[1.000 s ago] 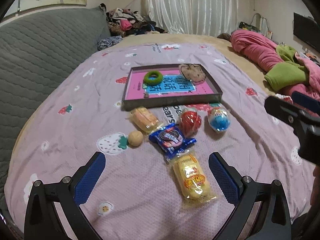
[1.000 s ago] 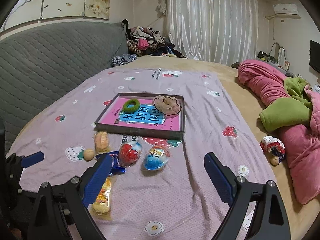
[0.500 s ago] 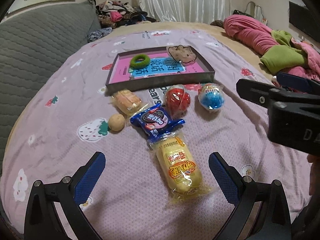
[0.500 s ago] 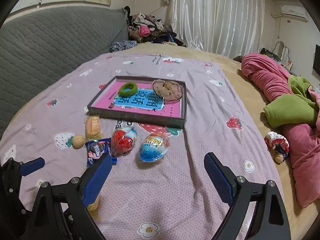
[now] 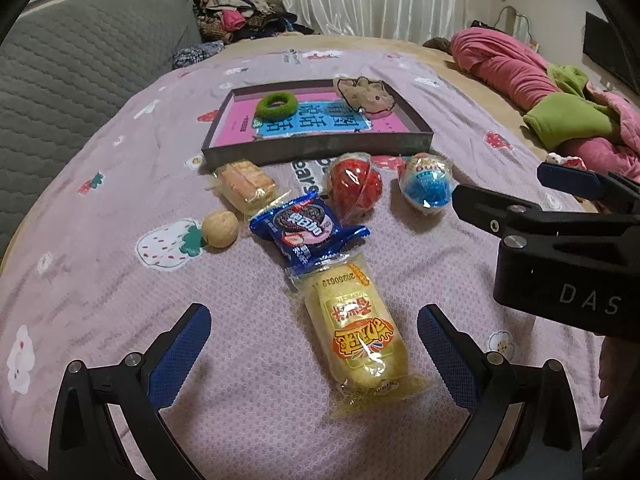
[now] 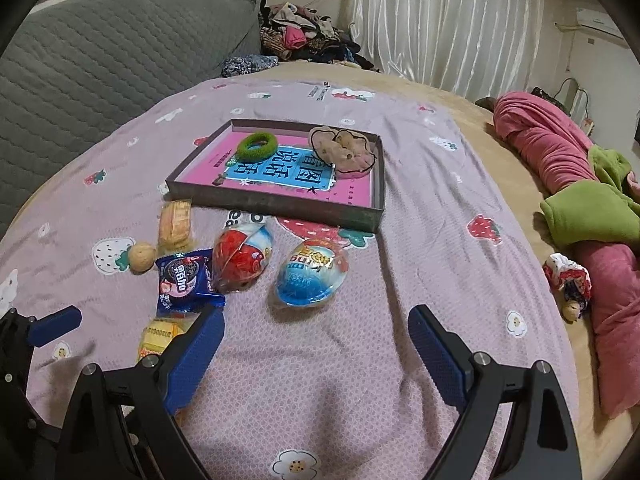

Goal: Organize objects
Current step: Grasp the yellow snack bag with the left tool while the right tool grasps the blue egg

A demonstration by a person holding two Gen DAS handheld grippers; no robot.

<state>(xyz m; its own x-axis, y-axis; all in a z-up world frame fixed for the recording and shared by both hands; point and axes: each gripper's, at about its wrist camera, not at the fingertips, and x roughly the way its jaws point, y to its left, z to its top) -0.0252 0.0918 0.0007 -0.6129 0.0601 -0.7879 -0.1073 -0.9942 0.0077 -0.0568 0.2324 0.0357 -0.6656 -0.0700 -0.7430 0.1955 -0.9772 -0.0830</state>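
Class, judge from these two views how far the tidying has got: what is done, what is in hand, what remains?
Done: the green hair tie and beige scrunchie lie in the tray.

In hand: nothing. The left claw is open around the yellow cake packet, apparently the next pick; the right claw is open and empty.

Left on the bedspread: Oreo packet, walnut, wafer packet, red egg, blue egg.

Black frames, blue textured fingers, silver screws

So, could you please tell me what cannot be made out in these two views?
- Yellow cake pack, right wrist view: mostly hidden behind the right tongs' finger.
- Book in the tray: cover partly hidden by the green ring and beige scrunchie.
- Cake pack's small print, left view: unreadable.
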